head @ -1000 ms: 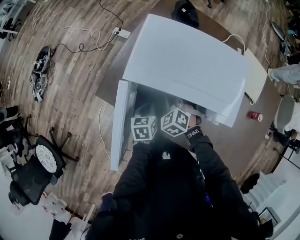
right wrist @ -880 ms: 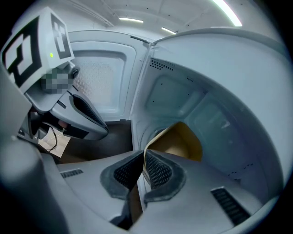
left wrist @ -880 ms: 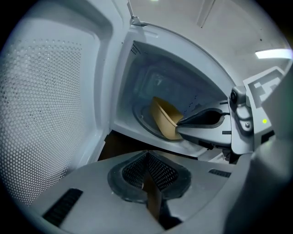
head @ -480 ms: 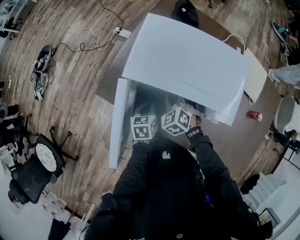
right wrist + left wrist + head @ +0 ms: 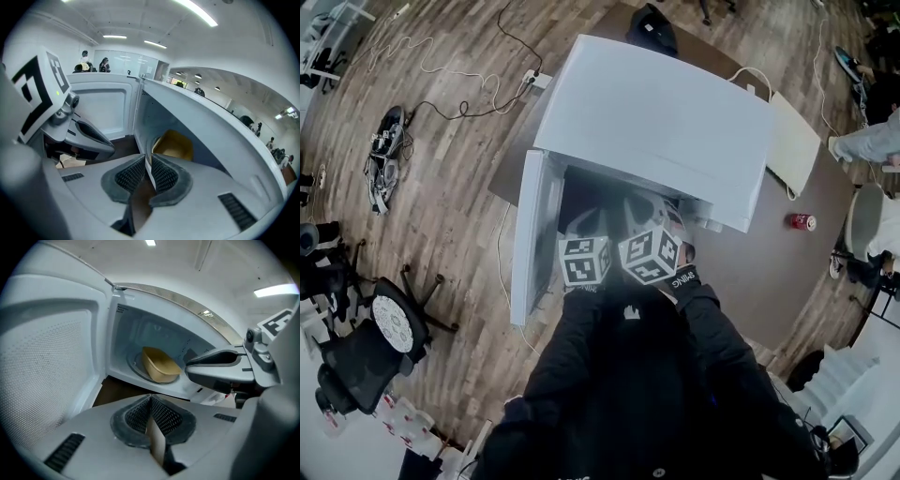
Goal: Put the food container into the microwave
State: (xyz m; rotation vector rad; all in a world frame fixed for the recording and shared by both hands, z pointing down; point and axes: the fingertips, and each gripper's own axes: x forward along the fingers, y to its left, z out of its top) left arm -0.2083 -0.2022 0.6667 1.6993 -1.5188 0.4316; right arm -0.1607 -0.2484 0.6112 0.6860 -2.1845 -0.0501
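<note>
A white microwave (image 5: 656,112) stands on a brown table (image 5: 769,272), its door (image 5: 530,239) swung open to the left. Inside, a tan food container (image 5: 161,365) rests on the turntable; the right gripper view shows the container (image 5: 174,144) too. My left gripper (image 5: 151,416) is shut with nothing between its pads, just outside the opening. Beside it, my right gripper (image 5: 149,174) is also shut and holds nothing. In the head view their marker cubes (image 5: 584,260) sit side by side in front of the cavity, and the fingertips are hidden there.
A red can (image 5: 802,222) lies on the table to the microwave's right, and a black bag (image 5: 653,28) sits behind the microwave. A flat white board (image 5: 792,141) rests at the back right. On the wooden floor are cables (image 5: 384,150) and an office chair (image 5: 370,337).
Both grippers have drawn back a little from the microwave's opening, still side by side. The door stays open.
</note>
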